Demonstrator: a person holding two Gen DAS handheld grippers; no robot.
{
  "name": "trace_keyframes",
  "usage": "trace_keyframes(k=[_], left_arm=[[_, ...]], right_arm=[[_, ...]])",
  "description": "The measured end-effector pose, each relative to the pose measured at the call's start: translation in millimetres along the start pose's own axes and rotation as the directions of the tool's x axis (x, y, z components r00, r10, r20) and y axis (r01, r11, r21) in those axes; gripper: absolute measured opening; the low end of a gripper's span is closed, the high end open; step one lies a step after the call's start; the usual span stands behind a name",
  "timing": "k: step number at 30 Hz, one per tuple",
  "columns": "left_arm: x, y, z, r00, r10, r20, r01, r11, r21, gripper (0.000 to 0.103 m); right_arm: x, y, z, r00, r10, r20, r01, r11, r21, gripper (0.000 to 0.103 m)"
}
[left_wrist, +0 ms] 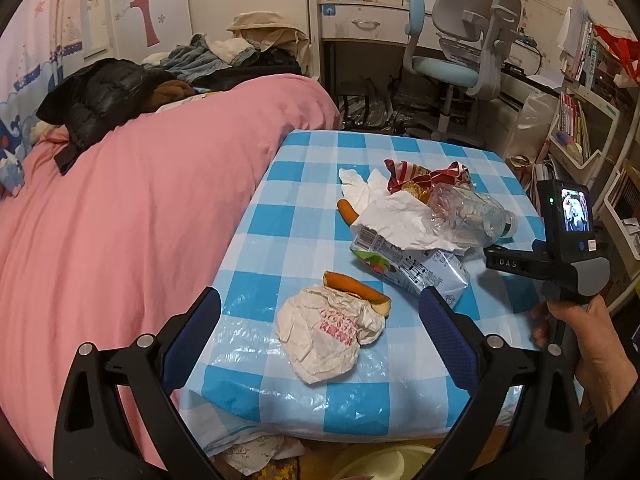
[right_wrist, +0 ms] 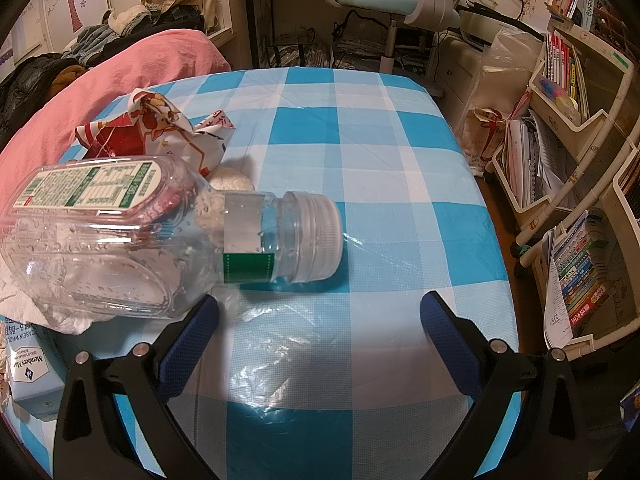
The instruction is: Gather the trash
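Trash lies on the blue-checked table. Nearest in the left wrist view is a crumpled white wrapper with a hot dog behind it. My left gripper hangs open above the wrapper and touches nothing. Farther back lie a drink carton, white tissue, a clear plastic bottle, a red snack bag and a loose sausage. In the right wrist view my right gripper is open, just in front of the bottle, which lies on its side with its cap pointing right.
A pink quilt on a bed presses against the table's left side. A blue desk chair stands behind the table. Book shelves and a plastic bag line the right. A hand holds the right tool.
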State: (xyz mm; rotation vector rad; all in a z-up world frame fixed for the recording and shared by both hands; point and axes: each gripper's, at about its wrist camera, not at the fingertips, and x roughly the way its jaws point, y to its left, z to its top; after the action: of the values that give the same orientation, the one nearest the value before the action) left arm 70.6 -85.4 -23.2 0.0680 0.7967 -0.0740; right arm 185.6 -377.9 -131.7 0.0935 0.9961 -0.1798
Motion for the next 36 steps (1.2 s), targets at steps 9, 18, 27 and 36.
trace_keyframes(k=[9,18,27,36], left_arm=[[-4.1,8.0,0.5,1.000,-0.006,0.014,0.007,0.999,-0.033,0.095],[-20.5,18.0,-9.2,0.998,-0.032,0.045,0.036,0.996,-0.079,0.095],[-30.3,24.4,-19.6,0.992,-0.002,0.123,0.011,0.997,-0.073,0.095],[-21.3,44.9,-19.5,0.998,-0.016,0.054,0.024,0.988,-0.154,0.095]], right_arm=[[-27.8,-7.9,-9.5,0.999,-0.021,-0.034,0.020,0.999,-0.030,0.096],[-133.9,-22.9,-28.1,0.956,0.029,0.293,-0.042,0.998,0.037,0.096],[-186.3,-14.1,-61.1,0.889,0.167,0.427,-0.195,0.981,0.024,0.096],[-186.2,15.4,-59.9,0.875,0.226,0.427,-0.225,0.973,-0.054,0.096]])
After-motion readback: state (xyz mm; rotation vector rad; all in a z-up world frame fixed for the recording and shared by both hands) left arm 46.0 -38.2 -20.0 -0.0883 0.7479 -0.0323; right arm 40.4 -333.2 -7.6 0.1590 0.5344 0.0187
